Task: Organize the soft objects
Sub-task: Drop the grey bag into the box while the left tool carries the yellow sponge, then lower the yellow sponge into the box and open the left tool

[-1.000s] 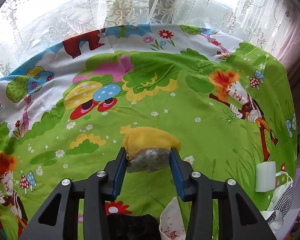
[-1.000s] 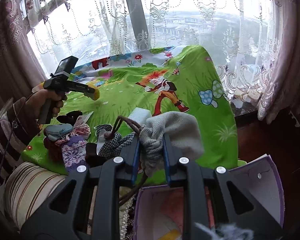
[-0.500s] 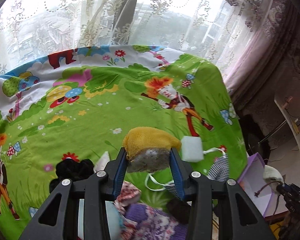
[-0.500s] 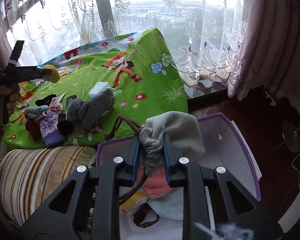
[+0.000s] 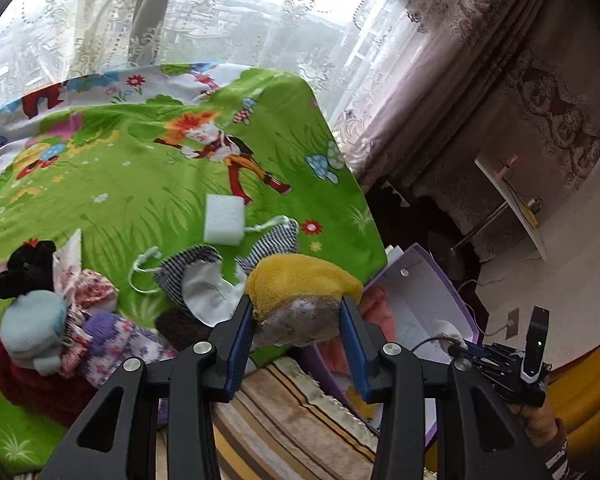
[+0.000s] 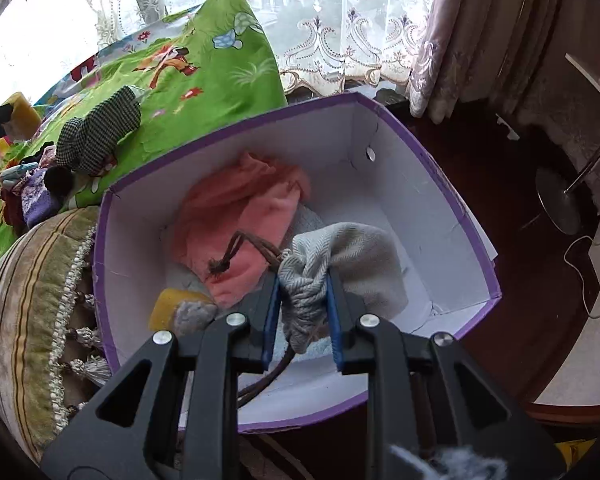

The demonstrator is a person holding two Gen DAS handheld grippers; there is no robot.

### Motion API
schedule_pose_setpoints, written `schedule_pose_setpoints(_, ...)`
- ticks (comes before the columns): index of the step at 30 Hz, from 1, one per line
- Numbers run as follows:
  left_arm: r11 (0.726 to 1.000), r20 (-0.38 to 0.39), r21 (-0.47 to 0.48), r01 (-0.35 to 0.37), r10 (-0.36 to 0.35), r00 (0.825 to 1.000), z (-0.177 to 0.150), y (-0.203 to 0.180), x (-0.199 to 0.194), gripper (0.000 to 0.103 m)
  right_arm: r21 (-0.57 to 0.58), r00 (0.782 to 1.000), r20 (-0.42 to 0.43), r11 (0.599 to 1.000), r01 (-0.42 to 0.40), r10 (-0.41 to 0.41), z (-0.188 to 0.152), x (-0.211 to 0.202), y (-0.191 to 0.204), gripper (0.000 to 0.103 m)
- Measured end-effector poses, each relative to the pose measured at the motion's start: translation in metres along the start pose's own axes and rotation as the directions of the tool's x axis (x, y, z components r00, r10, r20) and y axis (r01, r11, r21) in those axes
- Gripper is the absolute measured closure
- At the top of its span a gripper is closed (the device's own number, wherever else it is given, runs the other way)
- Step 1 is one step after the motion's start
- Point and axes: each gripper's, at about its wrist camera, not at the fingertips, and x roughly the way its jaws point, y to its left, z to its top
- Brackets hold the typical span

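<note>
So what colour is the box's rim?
Purple rim on the box, white inside; clearest from the right wrist.

my right claw (image 6: 302, 312) hangs over the open box (image 6: 440, 184), a drawstring pouch (image 6: 340, 264) between its jaws. in the box lie a towel (image 6: 240, 208) and, nearer me to its left, a sponge (image 6: 180, 308). left of the box sits a cushion (image 6: 32, 288); behind that, the bed (image 6: 204, 68) carries a checked cloth (image 6: 100, 132).
</note>
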Motion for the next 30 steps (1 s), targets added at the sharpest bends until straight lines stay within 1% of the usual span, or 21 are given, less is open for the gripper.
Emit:
schedule_pose_setpoints(2, 1.000, -0.034, 0.020, 0.024, -0.023, 0.999, -0.009, -0.017, 0.010, 0.060, 0.000, 1.000, -0.004, 1.000, -0.003, 0.003, -0.003, 0.004, -0.004, 0.075)
schedule_pose_setpoints(4, 0.998, -0.065, 0.036, 0.045, -0.043, 0.997, -0.019, -0.034, 0.019, 0.060, 0.006, 1.000, -0.026, 1.000, 0.003, -0.002, -0.004, 0.012, -0.008, 0.070)
schedule_pose_setpoints(5, 0.997, -0.084, 0.047, 0.056, -0.052, 0.995, -0.024, -0.043, 0.025, 0.060, 0.012, 0.999, -0.033, 1.000, 0.008, -0.008, -0.004, 0.014, -0.010, 0.066)
schedule_pose_setpoints(6, 0.996, -0.105, 0.056, 0.072, -0.066, 0.992, -0.029, -0.052, 0.030, 0.060, 0.015, 0.999, -0.036, 1.000, 0.009, -0.009, -0.006, 0.016, -0.012, 0.058)
schedule_pose_setpoints(7, 0.994, -0.126, 0.062, 0.087, -0.079, 0.989, -0.034, -0.061, 0.036, 0.060, 0.018, 0.999, -0.035, 1.000, 0.009, -0.009, -0.007, 0.015, -0.015, 0.055)
schedule_pose_setpoints(9, 0.991, -0.168, 0.076, 0.111, -0.097, 0.981, -0.043, -0.079, 0.048, 0.060, 0.023, 1.000, -0.025, 1.000, 0.013, -0.013, -0.009, 0.013, -0.019, 0.042)
schedule_pose_setpoints(10, 0.989, -0.189, 0.076, 0.125, -0.108, 0.976, -0.047, -0.086, 0.054, 0.060, 0.025, 1.000, -0.020, 1.000, 0.017, -0.016, -0.010, 0.011, -0.022, 0.040)
schedule_pose_setpoints(15, 0.981, -0.299, 0.079, 0.178, -0.147, 0.943, -0.064, -0.123, 0.085, 0.059, 0.077, 0.999, 0.025, 0.996, 0.037, -0.039, -0.012, -0.004, -0.043, 0.036)
schedule_pose_setpoints(20, 0.979, -0.377, 0.085, 0.184, -0.139, 0.916, -0.081, -0.150, 0.110, 0.057, 0.122, 0.996, 0.073, 0.991, 0.047, -0.056, -0.013, -0.022, -0.062, 0.035)
schedule_pose_setpoints(23, 0.981, -0.408, 0.052, 0.189, -0.152, 0.900, -0.086, -0.160, 0.124, 0.053, 0.133, 0.994, 0.095, 0.990, 0.040, -0.053, -0.013, -0.029, -0.068, 0.034)
schedule_pose_setpoints(24, 0.980, -0.417, 0.036, 0.193, -0.161, 0.894, -0.088, -0.162, 0.128, 0.049, 0.136, 0.994, 0.101, 0.990, 0.038, -0.052, -0.014, -0.031, -0.070, 0.034)
schedule_pose_setpoints(27, 0.978, -0.465, -0.032, 0.206, -0.197, 0.863, -0.094, -0.166, 0.145, 0.042, 0.140, 0.993, 0.111, 0.990, 0.031, -0.047, -0.015, -0.034, -0.072, 0.033)
schedule_pose_setpoints(30, 0.980, -0.492, -0.055, 0.191, -0.193, 0.849, -0.099, -0.168, 0.154, 0.037, 0.147, 0.992, 0.118, 0.989, 0.027, -0.045, -0.016, -0.035, -0.075, 0.033)
